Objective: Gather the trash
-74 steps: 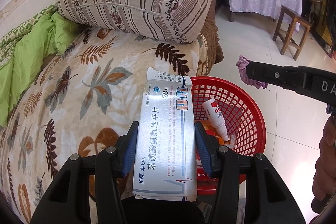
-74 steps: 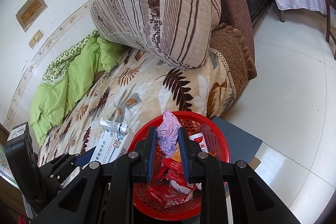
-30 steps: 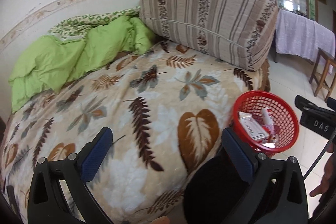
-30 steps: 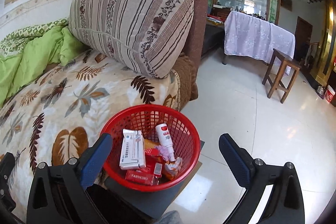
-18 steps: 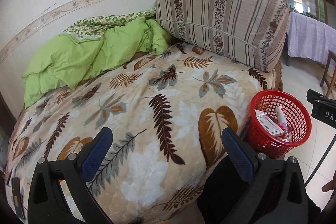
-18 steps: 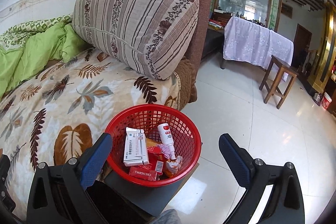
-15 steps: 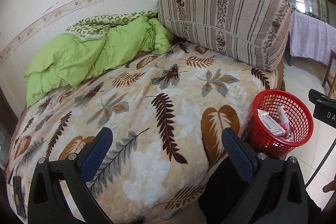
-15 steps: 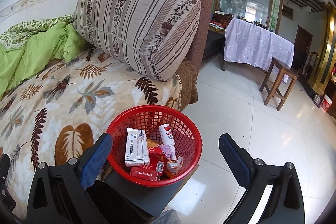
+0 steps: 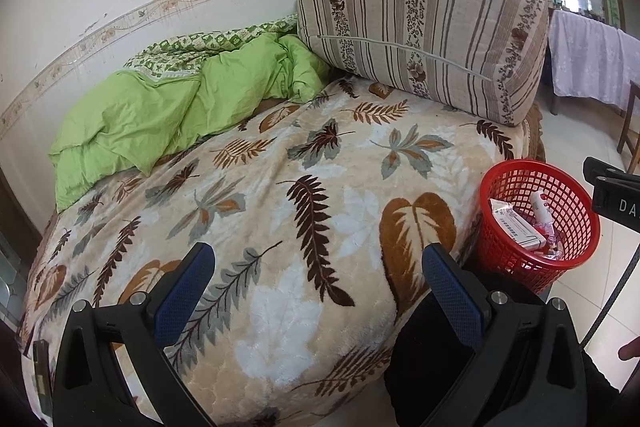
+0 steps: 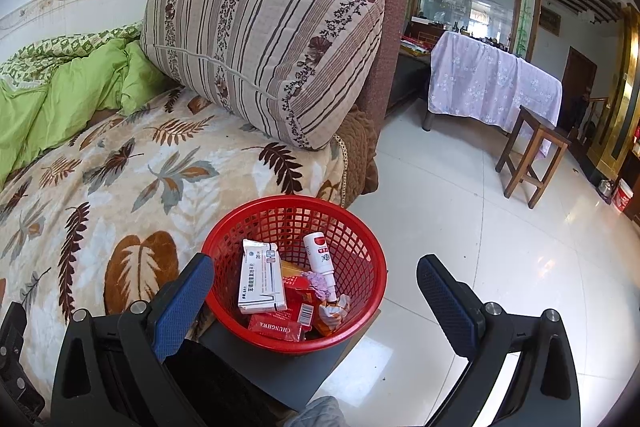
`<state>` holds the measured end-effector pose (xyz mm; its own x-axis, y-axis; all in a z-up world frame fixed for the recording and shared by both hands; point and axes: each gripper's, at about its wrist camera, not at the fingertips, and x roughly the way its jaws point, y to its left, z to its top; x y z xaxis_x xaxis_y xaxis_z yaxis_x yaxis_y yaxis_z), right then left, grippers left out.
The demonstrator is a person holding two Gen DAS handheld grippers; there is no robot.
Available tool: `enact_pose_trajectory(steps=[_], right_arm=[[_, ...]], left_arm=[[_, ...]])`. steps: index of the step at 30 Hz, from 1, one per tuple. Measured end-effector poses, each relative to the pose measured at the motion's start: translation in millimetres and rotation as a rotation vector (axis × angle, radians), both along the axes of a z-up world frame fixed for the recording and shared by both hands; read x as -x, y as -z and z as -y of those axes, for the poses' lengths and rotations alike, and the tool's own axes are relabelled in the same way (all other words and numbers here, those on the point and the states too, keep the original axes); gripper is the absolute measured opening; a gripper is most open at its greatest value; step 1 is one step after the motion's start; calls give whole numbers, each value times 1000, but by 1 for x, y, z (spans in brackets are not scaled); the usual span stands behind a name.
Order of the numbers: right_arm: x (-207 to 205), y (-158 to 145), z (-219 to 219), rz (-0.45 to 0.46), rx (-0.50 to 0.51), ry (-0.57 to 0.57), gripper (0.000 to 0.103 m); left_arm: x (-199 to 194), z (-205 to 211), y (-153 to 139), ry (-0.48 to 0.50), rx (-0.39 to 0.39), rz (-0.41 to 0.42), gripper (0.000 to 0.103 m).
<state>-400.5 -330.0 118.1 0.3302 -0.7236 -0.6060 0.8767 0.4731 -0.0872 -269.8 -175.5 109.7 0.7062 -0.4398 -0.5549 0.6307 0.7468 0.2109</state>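
A red mesh basket [image 10: 352, 227] [image 9: 500, 259] stands on a dark stool beside the bed. Inside lie a white medicine box [image 10: 260, 279] [image 9: 516, 225], a white spray bottle [image 10: 320, 259] [image 9: 540, 205], a purple crumpled tissue [image 10: 318, 283], a red CHUNGHWA pack [image 10: 276, 327] and crumpled wrappers. My right gripper [image 10: 316, 291] hangs open above and in front of the basket, holding nothing. Over the leaf-patterned blanket [image 9: 280, 211], my left gripper [image 9: 316, 283] is also open and holds nothing. No loose trash shows on the blanket.
A striped bolster pillow [image 9: 420, 35] and a green quilt [image 9: 160, 115] lie at the back of the bed. On the tiled floor [image 10: 500, 247] stand a wooden stool [image 10: 532, 155] and a table with a lilac cloth [image 10: 492, 83]. The dark stool [image 10: 280, 371] carries the basket.
The medicine box left my left gripper and the tissue left my right one; both now lie in the basket. Both grippers opened and drew back and up from the bed.
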Motion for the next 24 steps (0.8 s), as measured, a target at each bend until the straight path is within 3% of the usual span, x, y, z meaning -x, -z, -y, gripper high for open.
enact_pose_trajectory(steps=[24], right_arm=[[1,6,4,-8,-32,11,102]], left_arm=[[-3,-3,5,1,13,-42,103]])
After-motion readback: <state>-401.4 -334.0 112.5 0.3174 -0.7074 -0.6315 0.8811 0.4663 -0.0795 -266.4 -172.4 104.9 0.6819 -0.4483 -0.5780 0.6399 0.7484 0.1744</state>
